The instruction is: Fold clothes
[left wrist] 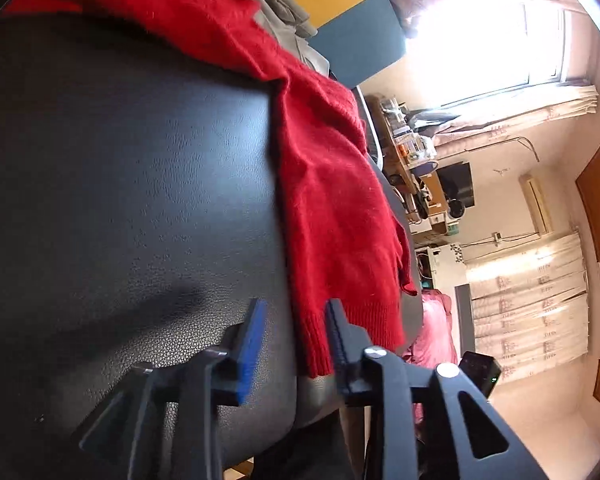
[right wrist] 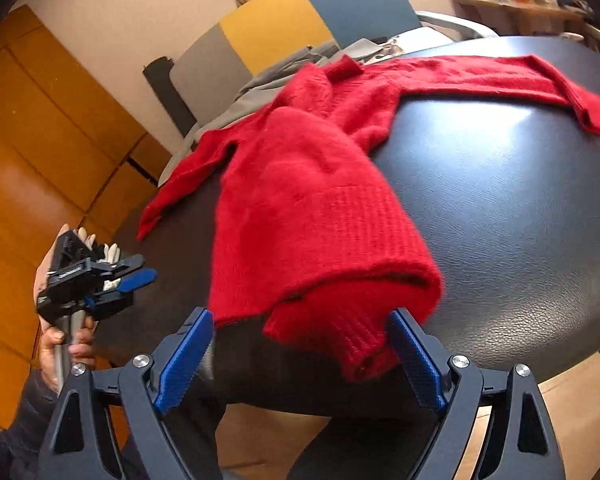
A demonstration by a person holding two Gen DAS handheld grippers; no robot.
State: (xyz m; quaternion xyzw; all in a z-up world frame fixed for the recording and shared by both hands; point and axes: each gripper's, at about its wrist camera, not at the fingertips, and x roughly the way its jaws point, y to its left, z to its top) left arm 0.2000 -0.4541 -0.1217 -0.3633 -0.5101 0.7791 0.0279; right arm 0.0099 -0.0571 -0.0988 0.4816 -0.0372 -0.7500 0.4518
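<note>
Sweater: lying rumpled on black desk
Right gripper: gaping, straddling hem
Left gripper: gaping, nearing cuff

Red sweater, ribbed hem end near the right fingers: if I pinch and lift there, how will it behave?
The red sweater will likely be floppy: it already drapes and bunches over the black table. Its fuzzy knit probably grips the fingers well rather than slipping. Expect the far sleeve to trail and drag, since it lies spread across the tabletop.
</note>
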